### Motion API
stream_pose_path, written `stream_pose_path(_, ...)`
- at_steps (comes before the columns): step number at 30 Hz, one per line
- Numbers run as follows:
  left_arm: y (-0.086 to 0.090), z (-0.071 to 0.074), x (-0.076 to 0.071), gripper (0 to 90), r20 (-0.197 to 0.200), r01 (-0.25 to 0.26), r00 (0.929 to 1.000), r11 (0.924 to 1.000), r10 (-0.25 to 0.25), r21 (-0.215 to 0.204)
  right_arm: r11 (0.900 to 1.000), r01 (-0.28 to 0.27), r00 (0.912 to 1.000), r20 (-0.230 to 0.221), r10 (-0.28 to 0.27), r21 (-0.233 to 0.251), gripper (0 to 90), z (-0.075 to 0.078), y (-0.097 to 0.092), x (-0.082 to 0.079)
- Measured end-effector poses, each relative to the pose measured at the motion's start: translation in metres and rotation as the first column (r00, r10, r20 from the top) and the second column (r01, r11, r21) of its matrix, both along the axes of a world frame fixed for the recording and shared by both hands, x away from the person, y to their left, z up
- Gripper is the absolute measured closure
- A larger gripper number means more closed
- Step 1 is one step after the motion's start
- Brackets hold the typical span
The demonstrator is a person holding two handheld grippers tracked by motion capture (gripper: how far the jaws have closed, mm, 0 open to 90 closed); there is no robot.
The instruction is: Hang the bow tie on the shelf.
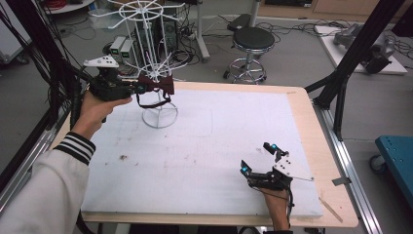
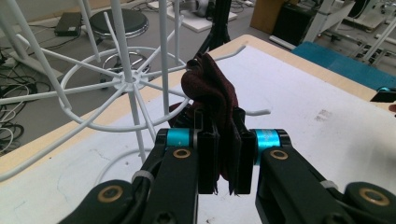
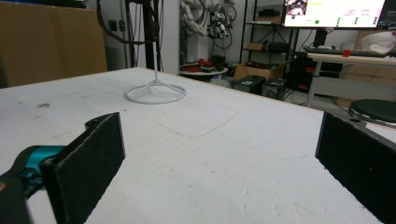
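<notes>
Hanging step in hand: left tool (image 1: 138,87) clenched on a dark red bow tie (image 1: 158,86), held against the white wire rack (image 1: 157,73) at ten o'clock on the bench (image 1: 302,105). Right tool (image 1: 258,158) released, resting at five o'clock. Next, probably: hook the strap (image 1: 153,102) over a prong, then let go.

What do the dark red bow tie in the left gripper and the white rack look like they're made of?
The bow tie looks like soft fabric, matte and slightly fuzzy, perhaps velvet or felt; it folds and bunches between the left gripper's shut jaws. Its black strap hangs limp below, likely a thin woven band. The rack looks like thin metal wire with a smooth white coating: rigid, slender rods joined at a hub.
</notes>
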State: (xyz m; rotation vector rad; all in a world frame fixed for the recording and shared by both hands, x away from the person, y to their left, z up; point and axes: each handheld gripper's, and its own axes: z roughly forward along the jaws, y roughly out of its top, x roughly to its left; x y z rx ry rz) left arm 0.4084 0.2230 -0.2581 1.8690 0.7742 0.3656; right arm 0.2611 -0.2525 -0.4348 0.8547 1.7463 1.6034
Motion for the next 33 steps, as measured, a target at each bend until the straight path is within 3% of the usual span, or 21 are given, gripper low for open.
stream_pose_path(7, -0.003, -0.002, 0.001, 76.9, -0.007, -0.013, 0.9999, 0.9998, 0.014, 0.016, 1.0000, 0.000, 0.9999, 0.011, 0.000, 0.001, 0.6, 0.000, -0.001, 0.000)
stream_pose_path(13, -0.002, 0.000, 0.000, 63.0, 0.012, -0.045, 0.9989, 0.9990, 0.045, 0.008, 1.0000, -0.003, 1.0000, 0.007, 0.003, -0.001, 0.6, 0.000, 0.000, 0.000)
stream_pose_path(18, -0.002, 0.000, 0.000, 38.6, 0.033, -0.070, 0.9970, 0.9975, 0.070, -0.006, 1.0000, -0.003, 1.0000, 0.007, 0.003, -0.001, 0.6, 0.000, 0.000, 0.000)
stream_pose_path(20, 0.000, 0.002, -0.002, 27.9, 0.067, -0.090, 0.9935, 0.9956, 0.092, -0.025, 1.0000, -0.003, 1.0000, 0.007, 0.003, -0.002, 0.7, 0.000, 0.000, 0.000)
stream_pose_path(25, 0.004, 0.004, -0.006, 16.4, 0.123, -0.111, 0.9857, 0.9932, 0.115, -0.036, 1.0000, -0.005, 1.0000, 0.007, 0.005, -0.006, 0.6, 0.000, 0.001, 0.000)
stream_pose_path(26, 0.008, 0.002, -0.009, 16.2, 0.167, -0.108, 0.9791, 0.9927, 0.116, -0.054, 1.0000, -0.005, 1.0000, 0.007, 0.005, -0.006, 0.6, 0.000, 0.001, 0.000)
stream_pose_path(30, 0.014, -0.003, -0.012, 13.4, 0.179, -0.101, 0.9775, 0.9924, 0.112, -0.070, 1.0000, -0.006, 1.0000, 0.003, 0.006, -0.004, 0.6, 0.000, 0.000, 0.000)
stream_pose_path(33, 0.020, -0.006, -0.019, 11.6, 0.217, -0.093, 0.9700, 0.9916, 0.111, -0.090, 1.0000, -0.001, 0.9999, 0.012, 0.001, -0.005, 0.6, -0.001, 0.000, 0.000)
